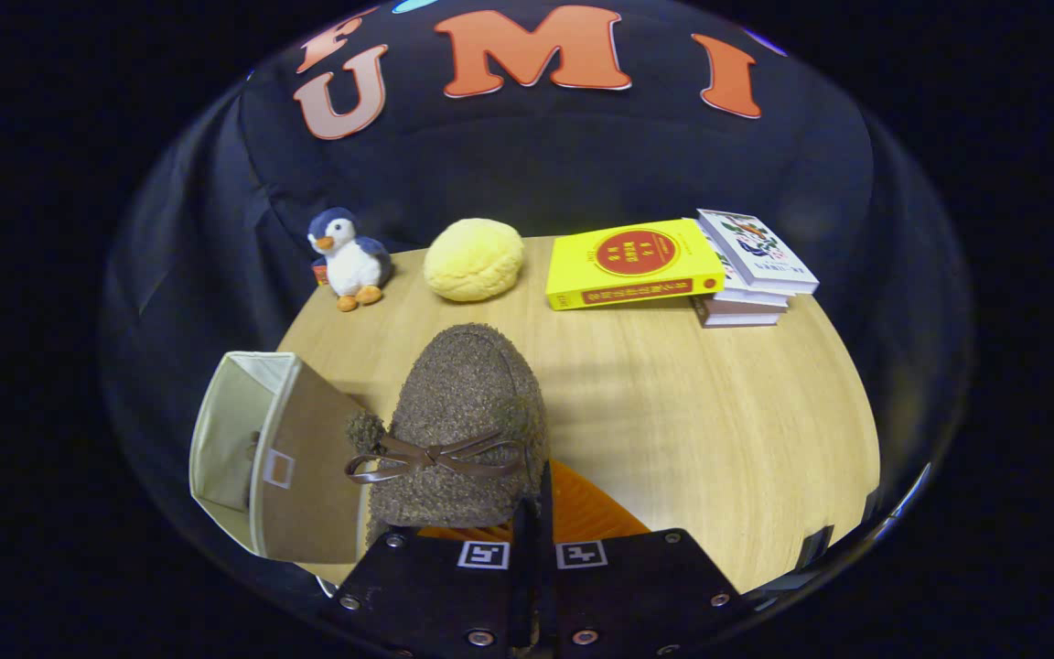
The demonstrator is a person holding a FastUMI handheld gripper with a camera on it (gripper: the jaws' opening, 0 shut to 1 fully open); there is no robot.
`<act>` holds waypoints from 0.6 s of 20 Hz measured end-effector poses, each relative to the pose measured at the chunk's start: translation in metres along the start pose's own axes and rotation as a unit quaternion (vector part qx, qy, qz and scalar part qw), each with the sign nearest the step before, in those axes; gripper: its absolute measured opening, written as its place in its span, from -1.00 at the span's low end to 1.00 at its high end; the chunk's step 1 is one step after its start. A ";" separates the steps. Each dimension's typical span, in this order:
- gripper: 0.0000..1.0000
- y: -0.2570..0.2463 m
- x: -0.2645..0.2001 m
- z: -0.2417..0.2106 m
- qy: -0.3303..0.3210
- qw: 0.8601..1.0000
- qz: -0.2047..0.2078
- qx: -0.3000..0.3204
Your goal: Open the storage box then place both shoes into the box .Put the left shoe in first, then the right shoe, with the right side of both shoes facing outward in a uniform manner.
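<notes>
While the tongs [532, 513] sit pressed close together with only a thin slit between their fingers, they pinch the rear edge of a brown shoe [463, 430] — the shoe's heel rim is caught in that slit, and the shoe points away from the camera, toe toward the far side of the counter [701, 412]. Shoe look: fuzzy, curly brown fleece upper, rounded toe, loafer shape, with a thin dark-brown leather bow [435, 456] across the vamp and a small fuzzy pom-pom at the bow's left end. An orange ribbed inner or sole surface shows just behind the upper, right by the fingers. Whether the shoe is lifted or touches the counter — cannot tell.

Just left of the shoe, touching or nearly so, stands the storage box [280, 458]: tan-brown fabric sides, cream lining, small label window on the brown panel facing the shoe. Its opening faces left and up; a dark shape sits inside, too hidden to name.

Wood-grain counter, light tan. At its far edge, well apart from the shoe: a plush penguin [349, 261] with blue-grey back, white belly and orange feet, upright; next to it a pale yellow rounded cushion-like lump [474, 259]; further right a yellow book [632, 263] with a red circle on the cover, lying flat and leaning against a small stack of books [756, 275] whose top one has a white illustrated cover.
</notes>
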State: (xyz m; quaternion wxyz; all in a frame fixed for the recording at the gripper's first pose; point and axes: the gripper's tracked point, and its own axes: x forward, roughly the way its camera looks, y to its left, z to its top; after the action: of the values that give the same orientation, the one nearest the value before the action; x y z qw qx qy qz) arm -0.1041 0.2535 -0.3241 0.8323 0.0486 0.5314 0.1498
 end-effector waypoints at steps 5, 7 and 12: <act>-0.91 0.093 -0.010 0.015 0.009 0.998 0.040 -0.039; -0.91 0.125 -0.012 0.015 0.015 0.997 0.051 -0.051; -0.92 0.198 -0.012 0.012 0.028 0.993 0.081 -0.080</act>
State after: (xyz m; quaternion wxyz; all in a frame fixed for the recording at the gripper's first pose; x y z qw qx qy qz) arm -0.1372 0.4393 -0.2614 0.8036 0.0204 0.5348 0.2605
